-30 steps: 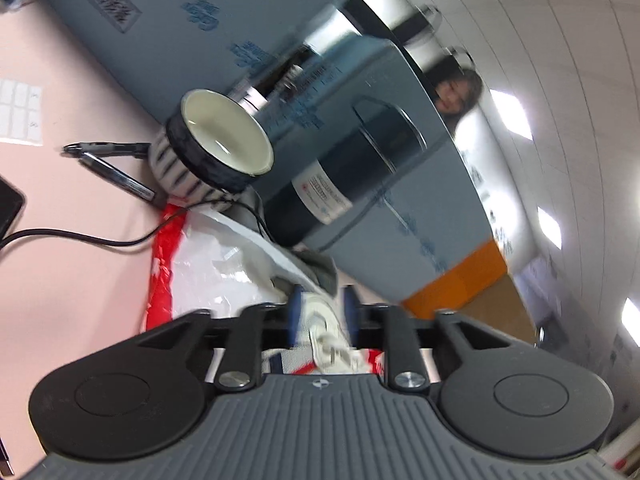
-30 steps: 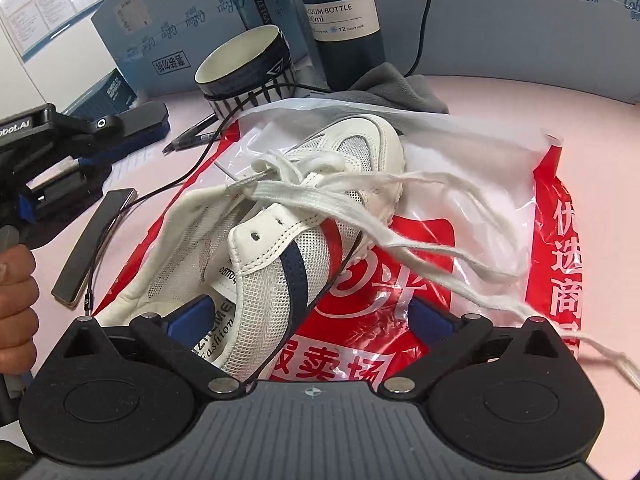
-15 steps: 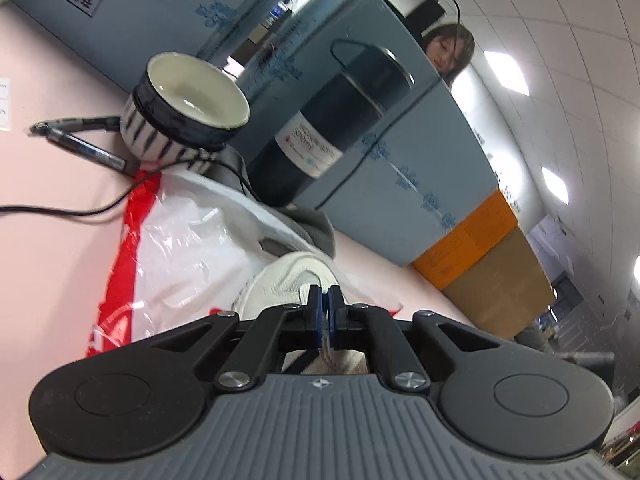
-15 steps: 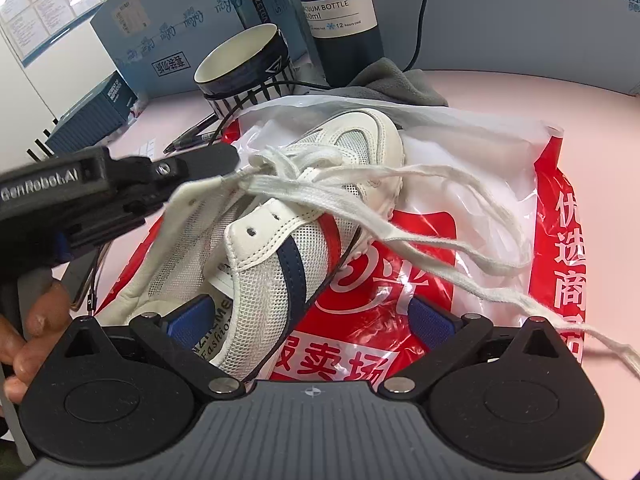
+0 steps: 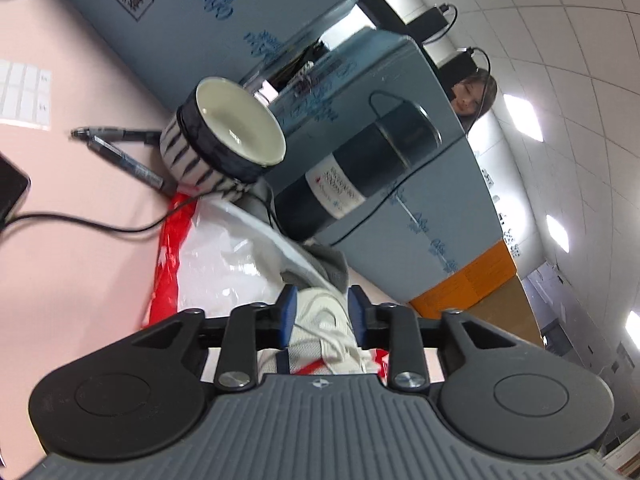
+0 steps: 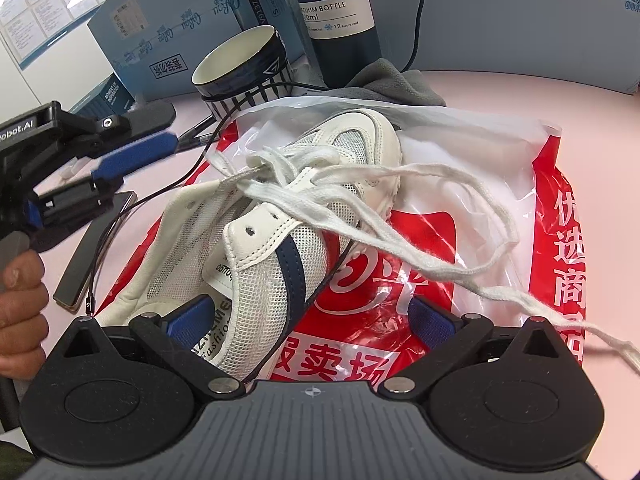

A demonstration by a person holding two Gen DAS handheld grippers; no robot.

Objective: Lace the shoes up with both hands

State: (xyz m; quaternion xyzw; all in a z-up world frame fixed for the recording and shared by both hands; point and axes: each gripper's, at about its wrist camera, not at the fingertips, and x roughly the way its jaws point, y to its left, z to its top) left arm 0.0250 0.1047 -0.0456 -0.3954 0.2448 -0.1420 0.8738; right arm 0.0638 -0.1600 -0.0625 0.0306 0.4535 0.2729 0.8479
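The left gripper [image 6: 132, 160] hangs to the left of the shoe [image 6: 296, 216], clear of it, its blue pads a modest gap apart and opening; nothing is gripped between them. In its own view the white toe of the shoe [image 5: 324, 312] shows in the gap beyond the pads, untouched. A hand [image 6: 20, 300] grips its handle at the left edge of the frame.

The right gripper [image 6: 312, 320] is spread wide over the heel end of the shoe, one pad by the inner side of the collar and the other out over the red and white plastic bag [image 6: 560, 220], and it holds nothing.

The shoe lies on the bag, tipped onto its side, its long axis running from the heel close to the right gripper up to the toe farther off, toward the striped bowl [image 6: 244, 64] and the dark bottle [image 6: 340, 20]. The white laces [image 6: 400, 216] trail loose from the eyelets out to the right, over the bag and onto the pink table [image 6: 500, 92].

Blue boxes [image 6: 160, 32] wall in the far side. A phone [image 6: 96, 248] and a black cable [image 6: 172, 188] crowd the left side below the left gripper, and two pens [image 5: 120, 148] lie by the bowl. To the right of the bag the table is open.
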